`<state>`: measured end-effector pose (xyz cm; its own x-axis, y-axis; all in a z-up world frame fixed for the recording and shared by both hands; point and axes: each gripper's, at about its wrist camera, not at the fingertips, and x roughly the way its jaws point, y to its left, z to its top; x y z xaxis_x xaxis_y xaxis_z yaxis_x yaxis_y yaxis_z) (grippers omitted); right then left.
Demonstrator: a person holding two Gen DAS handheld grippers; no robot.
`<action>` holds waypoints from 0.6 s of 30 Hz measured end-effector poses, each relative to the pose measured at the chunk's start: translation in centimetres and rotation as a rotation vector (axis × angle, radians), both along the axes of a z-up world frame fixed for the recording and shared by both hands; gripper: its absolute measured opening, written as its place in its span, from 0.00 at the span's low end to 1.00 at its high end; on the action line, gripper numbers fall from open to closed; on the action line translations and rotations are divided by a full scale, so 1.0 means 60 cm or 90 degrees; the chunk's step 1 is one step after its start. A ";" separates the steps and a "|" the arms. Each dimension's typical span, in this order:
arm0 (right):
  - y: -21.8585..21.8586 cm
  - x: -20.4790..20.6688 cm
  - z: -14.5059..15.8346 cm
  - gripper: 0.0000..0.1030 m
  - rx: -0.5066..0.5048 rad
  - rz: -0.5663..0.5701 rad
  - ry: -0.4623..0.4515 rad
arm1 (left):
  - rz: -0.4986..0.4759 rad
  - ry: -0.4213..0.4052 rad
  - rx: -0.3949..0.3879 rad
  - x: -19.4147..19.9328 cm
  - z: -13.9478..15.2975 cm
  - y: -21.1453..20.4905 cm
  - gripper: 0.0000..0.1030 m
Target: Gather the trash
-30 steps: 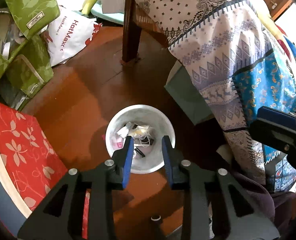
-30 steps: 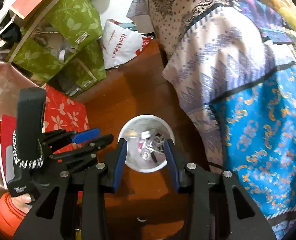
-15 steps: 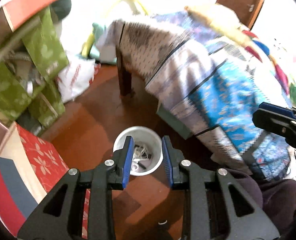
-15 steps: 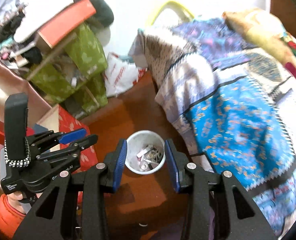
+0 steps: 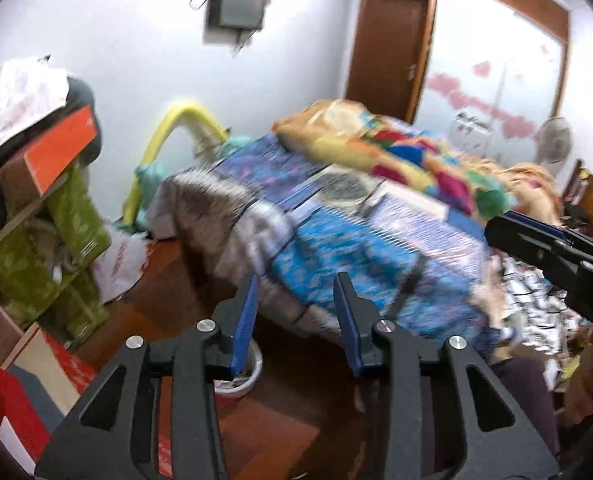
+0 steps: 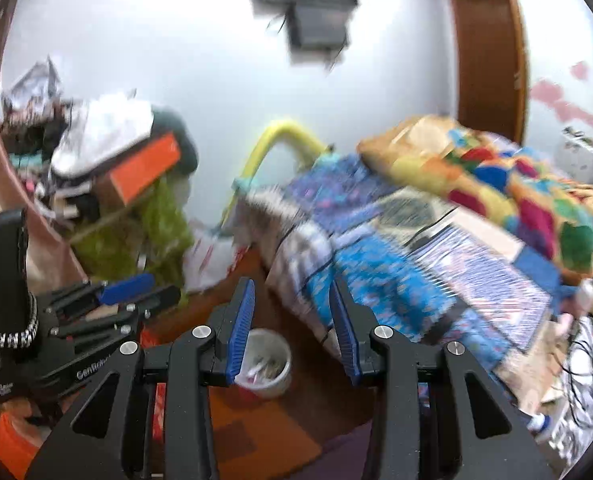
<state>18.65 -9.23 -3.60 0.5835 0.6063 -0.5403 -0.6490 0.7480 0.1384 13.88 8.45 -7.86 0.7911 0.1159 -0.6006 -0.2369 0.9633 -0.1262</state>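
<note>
So both grippers are up off the floor and pointed out across a messy bedroom, and neither is carrying anything. The left gripper (image 5: 295, 284) has its jaws opening with nothing but air between the blue pads, and the right gripper (image 6: 292, 290) sits spread apart and empty too. The white bin (image 6: 266, 364) is down on the brown wooden floor (image 6: 256, 432) beside the bed with the patterned blue bedspread (image 6: 396, 288), and you can see bits of trash (image 6: 262, 366) already piled inside it, so at least some collecting looks done. In the left wrist view only a sliver of the bin's rim peeks out behind the left finger. What's left is hard to call: the frames are pretty blurred, and there's clutter everywhere, like the green boxes (image 5: 76, 216) stacked by the wall and a white plastic bag (image 5: 116, 264) on the floor. Best guess is they're scanning for the next piece to grab.
</note>
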 end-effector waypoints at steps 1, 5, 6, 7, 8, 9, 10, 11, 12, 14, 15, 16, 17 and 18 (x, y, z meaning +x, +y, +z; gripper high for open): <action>-0.010 -0.011 0.009 0.34 0.010 -0.017 -0.015 | -0.011 -0.011 0.000 -0.010 0.011 -0.012 0.38; -0.057 -0.074 0.044 0.35 0.043 -0.095 -0.079 | -0.048 -0.059 0.008 -0.058 0.051 -0.058 0.39; -0.067 -0.088 0.050 0.35 0.051 -0.107 -0.087 | -0.057 -0.072 0.009 -0.072 0.059 -0.069 0.40; -0.074 -0.102 0.056 0.35 0.058 -0.119 -0.096 | -0.066 -0.083 0.010 -0.085 0.066 -0.077 0.43; -0.081 -0.116 0.060 0.35 0.062 -0.135 -0.105 | -0.072 -0.092 0.014 -0.097 0.071 -0.086 0.47; -0.083 -0.122 0.061 0.39 0.064 -0.147 -0.111 | -0.075 -0.098 0.020 -0.105 0.075 -0.092 0.49; -0.087 -0.132 0.062 0.48 0.066 -0.161 -0.117 | -0.079 -0.108 0.031 -0.120 0.081 -0.101 0.52; -0.092 -0.141 0.063 0.54 0.068 -0.173 -0.122 | -0.080 -0.113 0.039 -0.128 0.083 -0.106 0.58; -0.095 -0.151 0.063 0.64 0.071 -0.186 -0.124 | -0.080 -0.117 0.046 -0.138 0.086 -0.111 0.63; -0.101 -0.166 0.063 0.72 0.075 -0.196 -0.123 | -0.084 -0.123 0.055 -0.155 0.090 -0.117 0.82; -0.100 -0.172 0.061 0.76 0.073 -0.204 -0.119 | -0.084 -0.128 0.057 -0.164 0.092 -0.119 0.86; -0.102 -0.177 0.060 0.81 0.070 -0.207 -0.118 | -0.082 -0.135 0.059 -0.174 0.094 -0.120 0.89; -0.105 -0.182 0.060 0.84 0.065 -0.213 -0.118 | -0.078 -0.140 0.060 -0.182 0.095 -0.120 0.91; -0.106 -0.187 0.059 0.93 0.061 -0.222 -0.120 | -0.075 -0.143 0.061 -0.188 0.095 -0.120 0.91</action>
